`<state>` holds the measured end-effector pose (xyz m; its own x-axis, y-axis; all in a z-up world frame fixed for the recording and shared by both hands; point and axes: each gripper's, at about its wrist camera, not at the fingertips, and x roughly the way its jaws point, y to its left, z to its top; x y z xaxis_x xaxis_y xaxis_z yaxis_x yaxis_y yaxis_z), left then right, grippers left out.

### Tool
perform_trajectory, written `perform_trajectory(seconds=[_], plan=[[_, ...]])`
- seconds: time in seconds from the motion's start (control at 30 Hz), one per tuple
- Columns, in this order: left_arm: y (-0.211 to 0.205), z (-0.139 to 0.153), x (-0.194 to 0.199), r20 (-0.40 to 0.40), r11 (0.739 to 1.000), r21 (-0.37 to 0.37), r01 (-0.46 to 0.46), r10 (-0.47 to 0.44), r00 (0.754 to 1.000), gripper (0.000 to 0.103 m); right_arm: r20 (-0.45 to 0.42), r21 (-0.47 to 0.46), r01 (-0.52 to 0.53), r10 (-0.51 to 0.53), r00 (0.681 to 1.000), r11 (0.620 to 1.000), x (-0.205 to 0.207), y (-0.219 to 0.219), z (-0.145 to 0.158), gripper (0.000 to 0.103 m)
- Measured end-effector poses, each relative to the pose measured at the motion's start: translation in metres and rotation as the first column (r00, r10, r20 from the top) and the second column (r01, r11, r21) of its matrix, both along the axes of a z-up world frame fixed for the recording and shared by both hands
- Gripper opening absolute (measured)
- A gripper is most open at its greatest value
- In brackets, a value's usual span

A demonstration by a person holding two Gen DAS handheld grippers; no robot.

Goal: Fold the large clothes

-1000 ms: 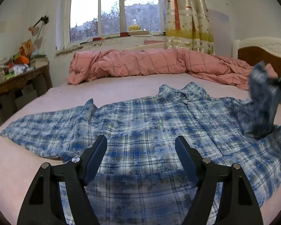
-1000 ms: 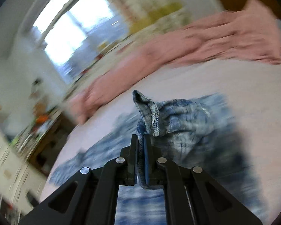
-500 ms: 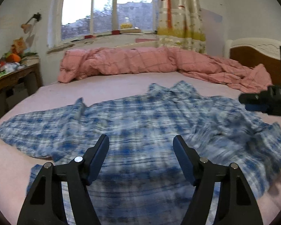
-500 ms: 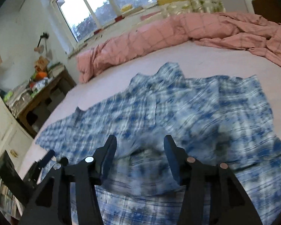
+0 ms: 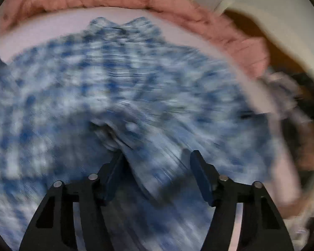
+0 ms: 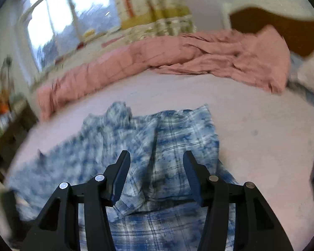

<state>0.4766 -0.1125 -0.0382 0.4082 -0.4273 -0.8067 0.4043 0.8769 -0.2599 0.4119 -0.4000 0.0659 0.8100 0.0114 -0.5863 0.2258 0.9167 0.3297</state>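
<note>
right wrist view: soft blue plaid shirt (image 6: 184,133) lies rumpled, both hand-held grippers spread, left (image 5: 157,163) narrowing over a fold.

Shirt (image 6: 173,138): blue-white plaid. Bed (image 6: 261,129) sheet: pale pink. Quilt (image 6: 157,58) at 12 o'clock: salmon pink, faint check. Curtain (image 6: 157,4): cream, yellow band, orange tree print. Headboard (image 6: 261,21): brown, white frame. Both grippers black.

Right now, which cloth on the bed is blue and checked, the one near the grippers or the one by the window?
The plaid shirt near the grippers: blue and white checks. The quilt is pink.
</note>
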Motion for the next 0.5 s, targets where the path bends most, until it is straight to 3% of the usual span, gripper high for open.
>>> perform_trajectory(seconds=[0.03,0.1,0.13,0.27,0.4,0.5], plan=[[-0.006,-0.001,0.003,0.004,0.999,0.033,-0.003,0.002,1.0,0.059,0.011,0.039,0.011,-0.012,1.0,0.999,-0.002,-0.011,0.001,0.055],[-0.011,0.005,0.006,0.028,0.999,0.05,-0.018,0.017,0.999,0.028,0.021,0.081,0.052,-0.053,0.998,0.995,-0.008,-0.035,0.002,0.055],[-0.013,0.011,0.007,0.068,0.995,0.089,-0.043,0.037,0.997,0.005,0.015,0.073,0.065,-0.066,0.998,0.995,-0.011,-0.042,0.001,0.055],[-0.019,0.048,0.011,0.275,0.969,0.209,-0.129,0.068,0.959,0.004,-0.091,0.002,0.139,-0.139,0.986,0.99,-0.004,-0.064,-0.014,0.055],[-0.019,0.079,0.026,0.391,0.929,0.286,-0.236,0.112,0.914,0.004,-0.22,-0.047,0.036,-0.046,0.974,0.998,0.021,-0.053,-0.041,0.055],[-0.018,0.093,0.04,0.498,0.872,0.367,-0.323,0.109,0.86,0.004,-0.288,-0.04,-0.016,0.004,0.958,0.999,0.034,-0.041,-0.059,0.055]])
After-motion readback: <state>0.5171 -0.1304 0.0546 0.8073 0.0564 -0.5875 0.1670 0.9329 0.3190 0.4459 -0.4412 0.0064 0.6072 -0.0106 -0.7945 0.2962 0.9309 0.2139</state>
